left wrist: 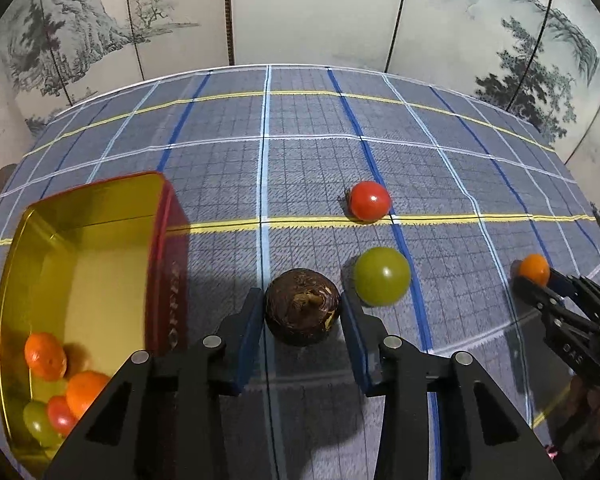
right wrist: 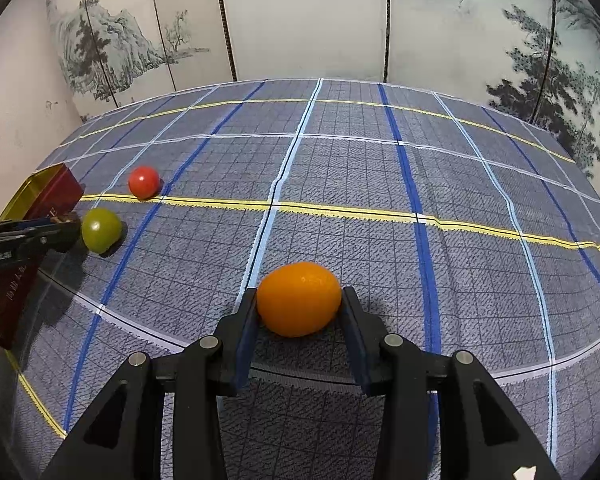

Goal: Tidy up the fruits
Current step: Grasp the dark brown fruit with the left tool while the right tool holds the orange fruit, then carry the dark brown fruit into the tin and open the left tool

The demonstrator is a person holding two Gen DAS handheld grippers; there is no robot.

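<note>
Left tool (left wrist: 302, 308) clamps the brown fruit (left wrist: 302, 306), right tool (right wrist: 300, 304) clamps the orange fruit (right wrist: 299, 298), both bound for the tin (left wrist: 80, 256) at the tabletop's left edge.

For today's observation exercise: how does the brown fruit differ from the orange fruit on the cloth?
The brown fruit is dark, rough and squat with a stem stub on top; the orange fruit is bright, smooth and egg-shaped. The brown fruit sits between the left gripper's pads, close to the tin; the orange fruit sits in the right gripper, far from the tin. Both are gripped over the checked cloth.
</note>
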